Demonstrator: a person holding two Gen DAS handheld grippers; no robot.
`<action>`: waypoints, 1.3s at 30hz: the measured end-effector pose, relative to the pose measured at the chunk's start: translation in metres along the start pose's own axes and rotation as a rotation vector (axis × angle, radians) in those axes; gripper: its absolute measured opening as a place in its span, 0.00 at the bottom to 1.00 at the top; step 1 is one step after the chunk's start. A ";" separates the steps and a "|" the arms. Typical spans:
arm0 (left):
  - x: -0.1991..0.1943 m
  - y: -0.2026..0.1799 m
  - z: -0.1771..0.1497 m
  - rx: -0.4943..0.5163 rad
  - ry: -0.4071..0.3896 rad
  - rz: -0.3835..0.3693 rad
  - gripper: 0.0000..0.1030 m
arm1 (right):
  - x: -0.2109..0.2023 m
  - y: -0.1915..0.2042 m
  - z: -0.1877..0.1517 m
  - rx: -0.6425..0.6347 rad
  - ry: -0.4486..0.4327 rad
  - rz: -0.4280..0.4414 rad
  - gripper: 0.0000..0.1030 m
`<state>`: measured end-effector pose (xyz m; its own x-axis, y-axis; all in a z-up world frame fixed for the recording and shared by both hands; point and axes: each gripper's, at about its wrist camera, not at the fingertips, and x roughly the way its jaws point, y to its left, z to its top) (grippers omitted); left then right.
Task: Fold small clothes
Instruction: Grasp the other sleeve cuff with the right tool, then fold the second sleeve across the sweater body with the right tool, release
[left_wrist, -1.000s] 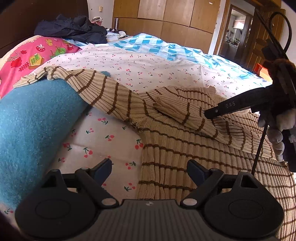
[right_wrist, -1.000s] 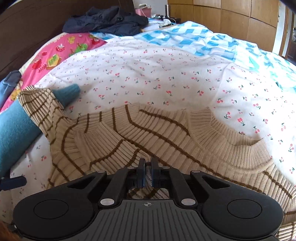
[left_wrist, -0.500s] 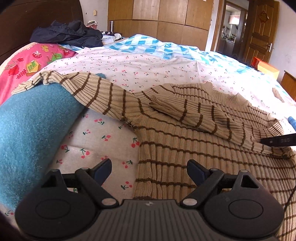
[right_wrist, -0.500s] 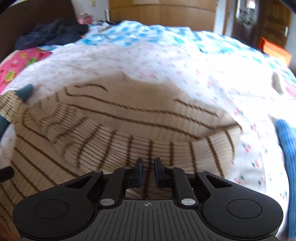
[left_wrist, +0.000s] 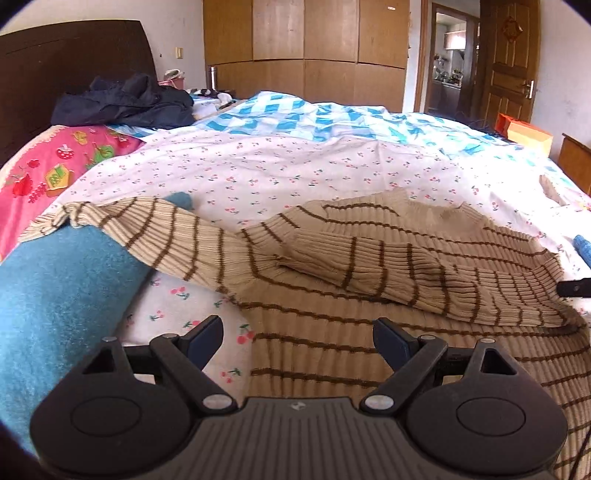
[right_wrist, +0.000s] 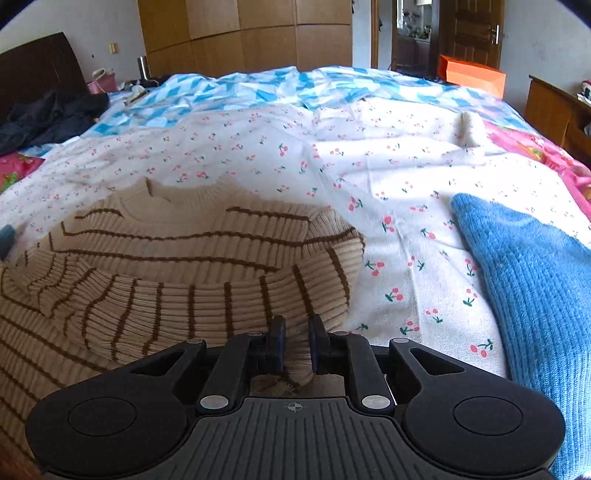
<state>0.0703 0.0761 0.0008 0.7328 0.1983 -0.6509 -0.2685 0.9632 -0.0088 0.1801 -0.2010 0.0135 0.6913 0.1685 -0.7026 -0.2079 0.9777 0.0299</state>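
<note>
A beige sweater with brown stripes (left_wrist: 369, 266) lies on the cherry-print sheet (left_wrist: 258, 173). Its right sleeve is folded across the chest. Its left sleeve (left_wrist: 155, 229) drapes over a teal garment (left_wrist: 55, 295). My left gripper (left_wrist: 297, 339) is open and empty, just above the sweater's lower left edge. My right gripper (right_wrist: 294, 345) has its jaws narrowly apart around a bunch of the sweater's fabric (right_wrist: 184, 295) at its right side; the sweater lies slack on the bed. A tip of the right gripper shows at the right edge of the left wrist view (left_wrist: 576, 287).
A blue knit garment (right_wrist: 528, 277) lies to the right of the sweater. A dark jacket (left_wrist: 125, 103) sits by the headboard, a pink printed cloth (left_wrist: 51, 166) at far left. A blue-white checked quilt (left_wrist: 314, 118) covers the far bed. Wardrobes and a door stand behind.
My right gripper carried the right sleeve across the chest, then swung out to the sweater's right side, and its jaws parted slightly. My left gripper stayed open and nearly still.
</note>
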 end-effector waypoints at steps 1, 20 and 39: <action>0.000 0.008 -0.001 -0.019 0.009 0.015 0.90 | -0.009 0.005 0.001 -0.022 -0.011 0.026 0.16; -0.034 0.100 -0.015 -0.216 -0.067 0.054 0.89 | -0.013 0.387 0.094 -0.665 -0.005 0.756 0.35; -0.051 0.112 -0.017 -0.228 -0.110 0.021 0.89 | 0.001 0.447 0.107 -0.707 -0.001 0.657 0.06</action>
<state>-0.0074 0.1704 0.0198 0.7857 0.2487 -0.5664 -0.4098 0.8952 -0.1754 0.1615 0.2499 0.1023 0.2889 0.6553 -0.6979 -0.9219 0.3871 -0.0182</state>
